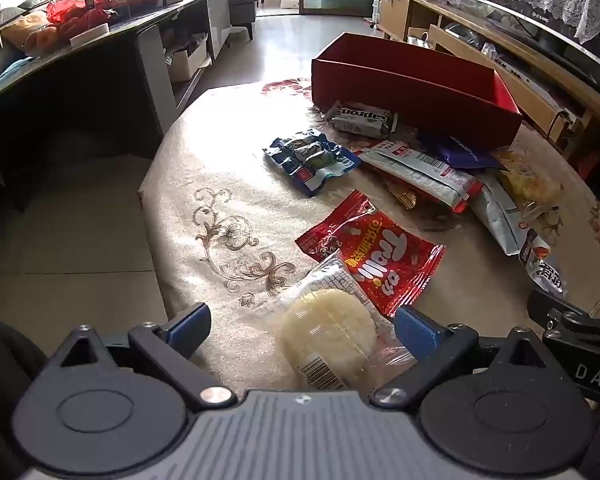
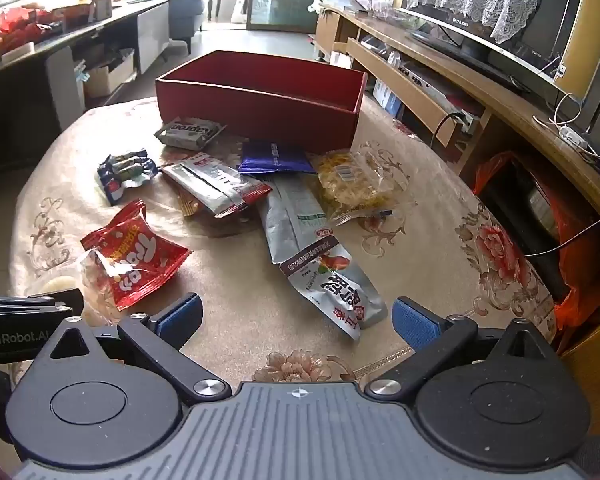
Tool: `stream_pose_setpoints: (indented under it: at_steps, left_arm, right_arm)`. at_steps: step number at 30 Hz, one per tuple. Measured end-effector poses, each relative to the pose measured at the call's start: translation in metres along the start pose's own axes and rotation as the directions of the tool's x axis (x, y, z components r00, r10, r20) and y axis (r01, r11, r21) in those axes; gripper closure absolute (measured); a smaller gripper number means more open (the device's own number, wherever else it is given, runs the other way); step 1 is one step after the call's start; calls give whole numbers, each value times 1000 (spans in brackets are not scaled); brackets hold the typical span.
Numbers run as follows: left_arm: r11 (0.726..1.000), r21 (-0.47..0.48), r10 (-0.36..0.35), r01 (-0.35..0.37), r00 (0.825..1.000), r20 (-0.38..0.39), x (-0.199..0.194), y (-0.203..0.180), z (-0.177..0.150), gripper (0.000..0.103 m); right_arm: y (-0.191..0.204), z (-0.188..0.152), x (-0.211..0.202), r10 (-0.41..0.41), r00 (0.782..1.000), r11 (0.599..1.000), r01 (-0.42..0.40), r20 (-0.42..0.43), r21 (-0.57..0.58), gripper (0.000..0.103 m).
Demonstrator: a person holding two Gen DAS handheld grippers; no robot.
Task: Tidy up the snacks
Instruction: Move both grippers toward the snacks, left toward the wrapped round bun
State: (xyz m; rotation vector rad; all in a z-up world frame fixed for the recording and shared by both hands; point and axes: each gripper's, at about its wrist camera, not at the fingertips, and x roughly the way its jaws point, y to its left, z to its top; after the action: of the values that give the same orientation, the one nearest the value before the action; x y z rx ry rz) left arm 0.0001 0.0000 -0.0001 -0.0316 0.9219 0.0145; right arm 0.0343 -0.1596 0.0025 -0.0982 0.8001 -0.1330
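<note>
Snack packs lie scattered on a cloth-covered table (image 1: 220,184) in front of an empty red box (image 1: 412,92) (image 2: 260,100). In the left wrist view my left gripper (image 1: 302,324) stands open over a clear-wrapped pale round cake (image 1: 328,330), which lies between the fingers without being pressed. A red Trolli bag (image 1: 376,256) (image 2: 136,256) lies just beyond it. In the right wrist view my right gripper (image 2: 298,318) is open near the table's front edge, with the end of a long silver pouch (image 2: 320,264) lying between its fingers, untouched.
Other packs near the box: a blue candy bag (image 2: 124,172), a green-white wafer pack (image 2: 190,132), a purple pack (image 2: 274,158), a yellow noodle snack bag (image 2: 352,182), a silver-red pouch (image 2: 216,186). A TV stand (image 2: 440,80) runs along the right, a dark bench (image 1: 100,64) on the left.
</note>
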Motion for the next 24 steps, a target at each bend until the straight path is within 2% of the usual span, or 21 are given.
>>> stream_pose_setpoints:
  at_steps: [24]
  left_arm:
    - [1000,12,-1,1,1000,-20,6,-1,-1,6]
  right_arm:
    - [3,-1,6,-13,1000,1000,12,-14,-15,1]
